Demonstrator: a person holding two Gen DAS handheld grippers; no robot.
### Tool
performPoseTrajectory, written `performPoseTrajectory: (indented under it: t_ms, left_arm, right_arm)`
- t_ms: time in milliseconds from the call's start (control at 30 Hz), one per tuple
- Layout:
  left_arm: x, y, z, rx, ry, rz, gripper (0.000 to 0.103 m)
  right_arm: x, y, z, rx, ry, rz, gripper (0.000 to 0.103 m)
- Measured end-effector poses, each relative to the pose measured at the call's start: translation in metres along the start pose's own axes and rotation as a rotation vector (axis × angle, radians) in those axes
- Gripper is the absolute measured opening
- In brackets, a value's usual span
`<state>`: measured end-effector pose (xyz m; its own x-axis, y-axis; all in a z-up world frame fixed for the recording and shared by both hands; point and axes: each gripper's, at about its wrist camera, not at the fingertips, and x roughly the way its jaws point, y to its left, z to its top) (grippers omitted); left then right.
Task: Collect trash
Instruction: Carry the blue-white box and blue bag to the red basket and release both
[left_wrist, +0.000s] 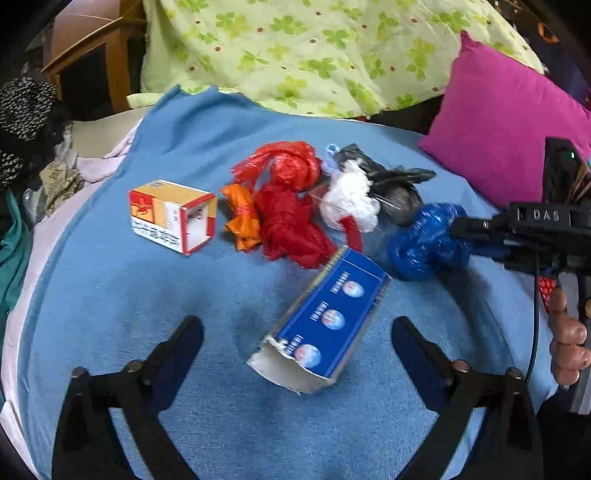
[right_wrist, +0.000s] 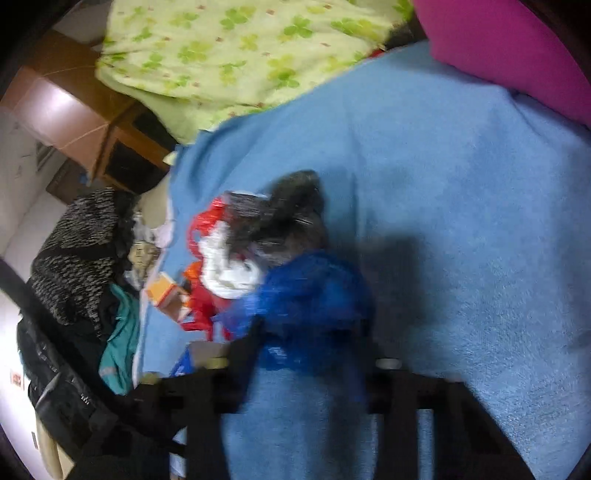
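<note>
Where legible, "DAS" atop right gripper (left_wrist: 458, 230), seemingly pinching blue bag (left_wrist: 424, 242).

Left gripper (left_wrist: 297, 332) spread wide; right gripper (right_wrist: 306, 354) clamped on something

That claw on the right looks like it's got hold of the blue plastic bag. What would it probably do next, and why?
Probably lift it clear. The right gripper appears closed on the crumpled blue bag, which still rests on the blue blanket beside the black bag. The left gripper hangs open over the blue carton, so that likely waits.
</note>
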<state>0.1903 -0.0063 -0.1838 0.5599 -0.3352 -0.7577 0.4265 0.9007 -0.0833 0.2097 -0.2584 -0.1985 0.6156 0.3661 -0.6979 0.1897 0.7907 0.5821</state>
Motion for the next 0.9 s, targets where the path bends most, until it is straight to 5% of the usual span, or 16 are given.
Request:
performPoseTrajectory:
  t_ms: [133,567,733,900]
  left_arm:
    - [0.006,-0.005,-0.004,0.025,0.037,-0.043,0.054]
    - [-0.057,-0.033,-0.015,0.087,-0.172,-0.082,0.049]
    - [-0.095,-0.079,0.006,0.115,-0.228,-0.198,0.049]
    - [-0.128,-0.158,0.046,0.223,-0.270,-0.358,0.050]
  right_arm:
    - [-0.008,0.008,-0.006,-0.039,-0.031,-0.014,0.028]
    - [-0.104,0.035,-0.032,-0.176,-0.288,0.022,0.025]
    - [-0.190,0.032,-0.053,-0.184,-0.410,0.029,0.025]
    - [-0.300,-0.002,-0.071,-0.179,-0.536,-0.083,0.025]
